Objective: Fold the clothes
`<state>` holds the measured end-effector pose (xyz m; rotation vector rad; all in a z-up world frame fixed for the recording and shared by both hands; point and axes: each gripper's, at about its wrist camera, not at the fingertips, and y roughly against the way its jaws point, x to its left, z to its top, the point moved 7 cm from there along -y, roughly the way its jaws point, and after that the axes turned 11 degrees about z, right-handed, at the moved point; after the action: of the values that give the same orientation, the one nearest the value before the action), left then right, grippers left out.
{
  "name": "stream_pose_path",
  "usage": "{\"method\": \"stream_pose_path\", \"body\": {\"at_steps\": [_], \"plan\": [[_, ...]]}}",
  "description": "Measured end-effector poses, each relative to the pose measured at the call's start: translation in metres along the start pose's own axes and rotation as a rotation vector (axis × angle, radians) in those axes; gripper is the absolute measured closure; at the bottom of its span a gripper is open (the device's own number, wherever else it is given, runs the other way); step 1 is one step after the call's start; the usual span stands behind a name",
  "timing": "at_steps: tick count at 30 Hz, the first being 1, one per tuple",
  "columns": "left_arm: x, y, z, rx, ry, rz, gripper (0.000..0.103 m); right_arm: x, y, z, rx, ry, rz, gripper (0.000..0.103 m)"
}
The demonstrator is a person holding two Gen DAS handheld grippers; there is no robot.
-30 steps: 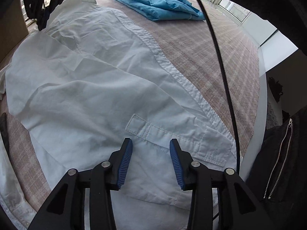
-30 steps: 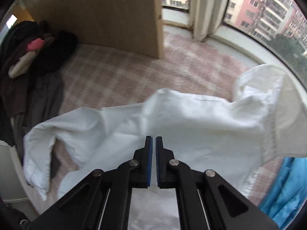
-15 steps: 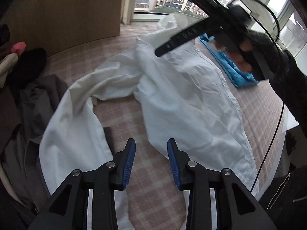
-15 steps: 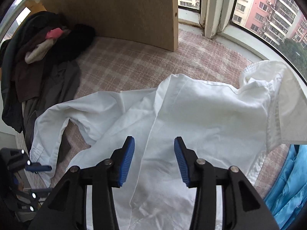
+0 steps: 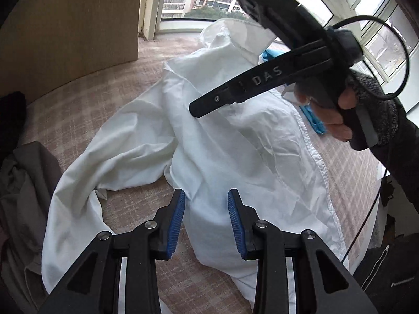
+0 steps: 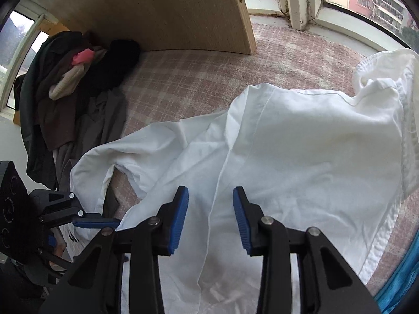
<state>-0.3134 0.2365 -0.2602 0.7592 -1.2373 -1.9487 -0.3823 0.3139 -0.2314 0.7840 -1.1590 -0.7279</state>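
The right gripper (image 6: 210, 216) has let go of the shirt (image 6: 301, 157), its jaws now apart but closing slightly; the left gripper (image 5: 206, 219), also apart and empty, has swung over the loose sleeve (image 5: 86, 183), likely the next fold

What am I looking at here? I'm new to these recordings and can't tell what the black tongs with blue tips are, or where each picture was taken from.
No robot is here: a person holds a handheld two-finger gripper in each hand, and each gripper carries a camera looking along its fingers. So one picture looks past the left gripper, the other past the right gripper. The left view also catches the right hand holding its tool above the cloth.

A white shirt lies spread and crumpled on a pink checked cover. A pile of dark clothes sits at the side by a wooden panel, and a blue garment lies beyond the shirt.

Nothing is held: both grippers are open above the shirt, their blue pads apart. The right one's jaws have just been narrowing.
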Motion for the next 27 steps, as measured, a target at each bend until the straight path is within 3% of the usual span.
{"method": "stream_pose_path", "body": {"at_steps": [2, 3, 4, 9, 16, 18, 20, 21, 22, 23, 27], "plan": [[-0.003, -0.006, 0.000, 0.013, -0.026, 0.017, 0.072, 0.003, -0.006, -0.001, 0.023, 0.024, -0.017, 0.076], [-0.005, -0.008, 0.000, 0.017, -0.040, 0.022, 0.071, 0.004, -0.010, -0.002, 0.039, 0.032, -0.025, 0.098], [-0.007, -0.010, 0.001, 0.021, -0.054, 0.025, 0.072, 0.005, -0.013, -0.004, 0.055, 0.035, -0.031, 0.101], [-0.007, -0.029, -0.006, 0.075, -0.094, 0.053, 0.069, 0.008, 0.001, -0.003, 0.023, 0.063, -0.077, 0.102], [-0.004, -0.017, -0.004, 0.060, -0.062, 0.044, 0.066, -0.019, 0.019, -0.001, -0.008, 0.076, -0.273, 0.101], [-0.005, -0.001, -0.003, 0.035, -0.056, 0.038, 0.067, -0.022, 0.022, -0.002, -0.009, 0.054, -0.246, 0.101], [-0.007, 0.015, -0.003, 0.009, -0.057, 0.033, 0.067, -0.011, 0.027, -0.006, -0.013, 0.053, -0.141, 0.097], [-0.010, 0.024, -0.002, -0.006, -0.067, 0.033, 0.067, -0.006, 0.028, -0.009, -0.012, 0.054, -0.104, 0.087], [-0.011, 0.030, -0.002, -0.019, -0.075, 0.031, 0.067, -0.004, 0.027, -0.011, -0.005, 0.058, -0.098, 0.077], [-0.011, 0.034, -0.003, -0.028, -0.082, 0.028, 0.067, -0.002, 0.026, -0.014, 0.004, 0.066, -0.098, 0.075], [-0.013, 0.032, -0.003, -0.027, -0.099, 0.025, 0.067, 0.005, 0.008, -0.021, 0.041, 0.087, -0.091, 0.074]]}}
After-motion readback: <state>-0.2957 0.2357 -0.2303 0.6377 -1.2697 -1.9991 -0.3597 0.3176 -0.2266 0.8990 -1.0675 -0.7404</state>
